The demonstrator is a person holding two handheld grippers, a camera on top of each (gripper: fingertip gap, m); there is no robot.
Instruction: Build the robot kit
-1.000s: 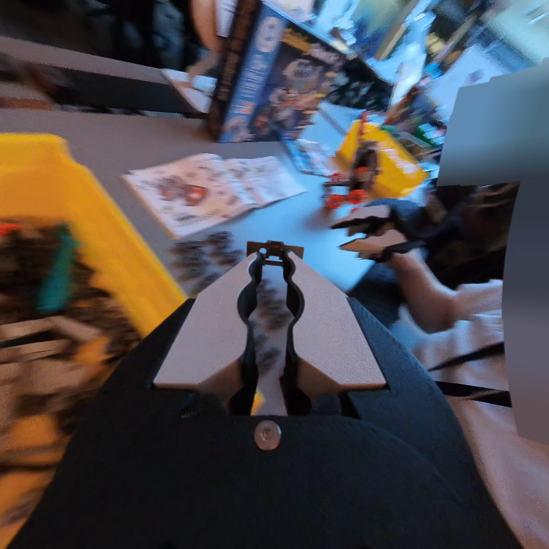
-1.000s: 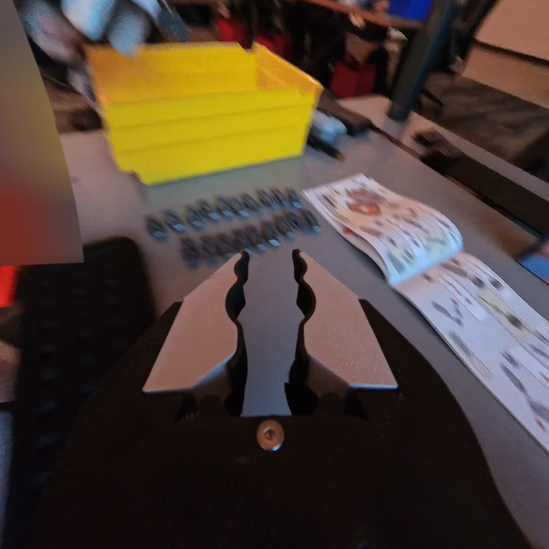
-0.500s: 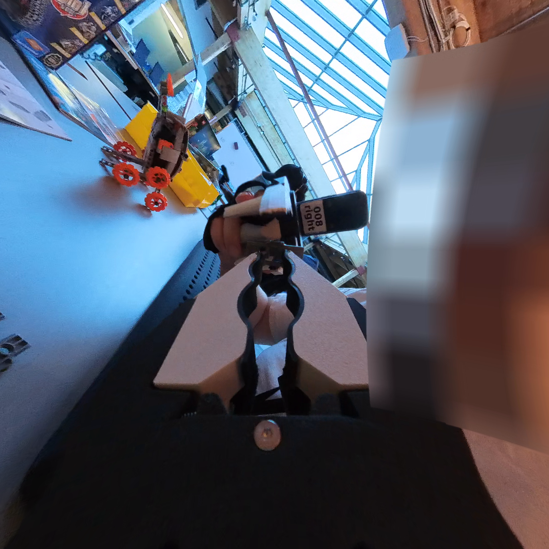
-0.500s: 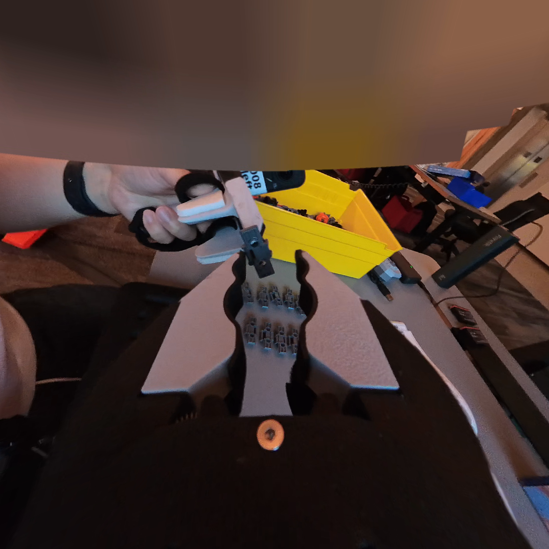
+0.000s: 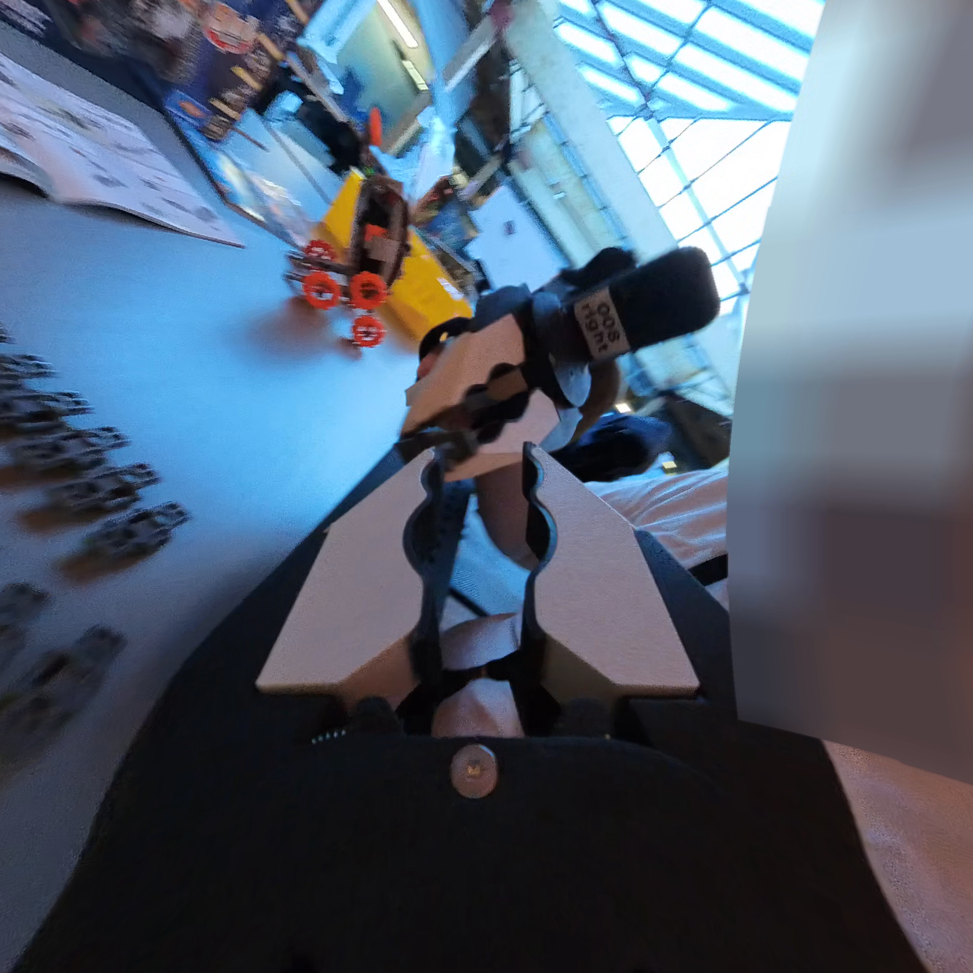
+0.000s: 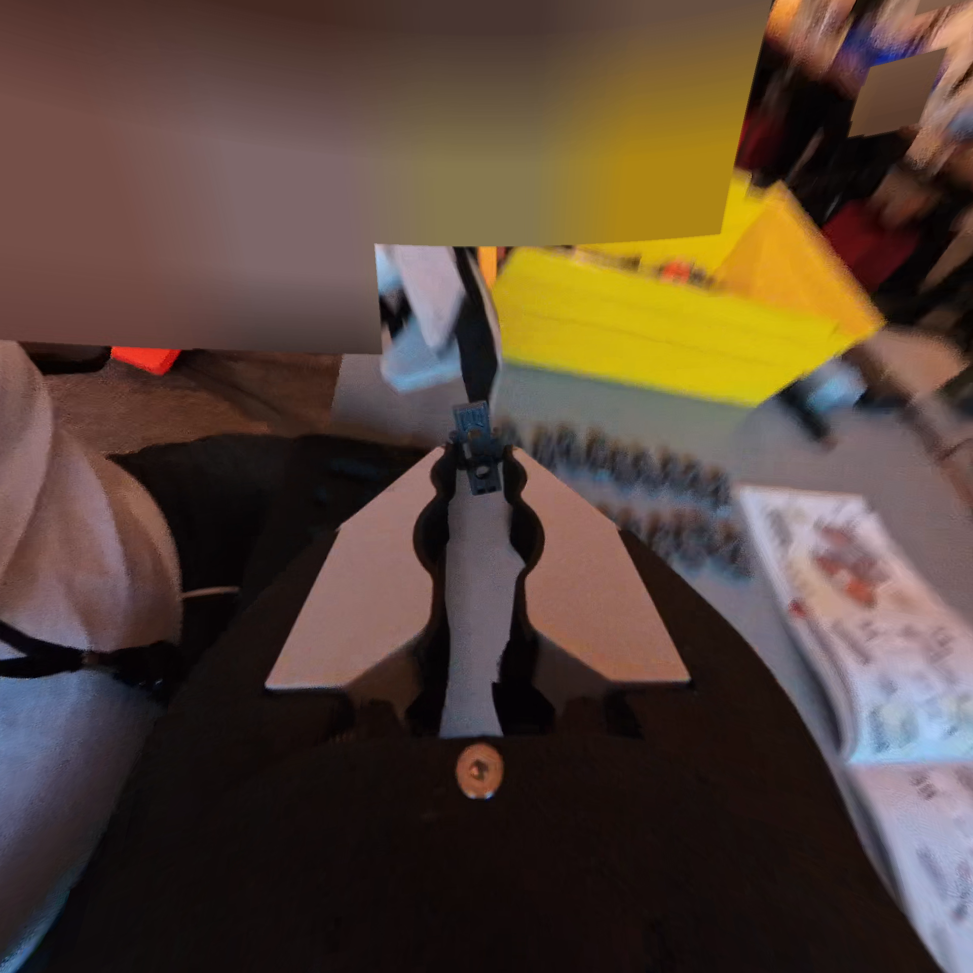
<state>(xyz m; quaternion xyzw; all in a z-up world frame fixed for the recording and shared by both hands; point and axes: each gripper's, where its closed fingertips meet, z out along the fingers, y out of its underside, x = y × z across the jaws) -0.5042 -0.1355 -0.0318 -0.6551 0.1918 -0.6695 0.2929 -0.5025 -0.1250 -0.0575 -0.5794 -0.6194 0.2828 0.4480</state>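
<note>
Two grippers: both are up off the counter [image 5: 221, 400], tips nearly meeting in front of me.
Right gripper [image 6: 478, 455]: its fingers are drawn in close and pinch a small grey piece [image 6: 480, 463] at the very tips; the piece stands up between them.
Left gripper [image 5: 479, 455]: its fingers stand apart with a clear gap. In its own view a small dark part sits right at its left fingertip, under the tips of the right gripper [image 5: 447, 432]; I cannot tell which of the two carries it.
Since half a second ago: the grey piece was in the left gripper, and my right one was spread wide and empty. Now my right gripper has closed on it and the left has opened.
Around: rows of small dark parts [image 6: 632, 474] lie on the counter just beyond the right gripper, a yellow bin [image 6: 658, 337] farther on, an open booklet [image 6: 869, 605] to its right. A model with red wheels [image 5: 363, 274] stands beyond the left gripper.
Hard to make out: both views are smeared by motion; the left gripper is mostly cut off in the right view.
</note>
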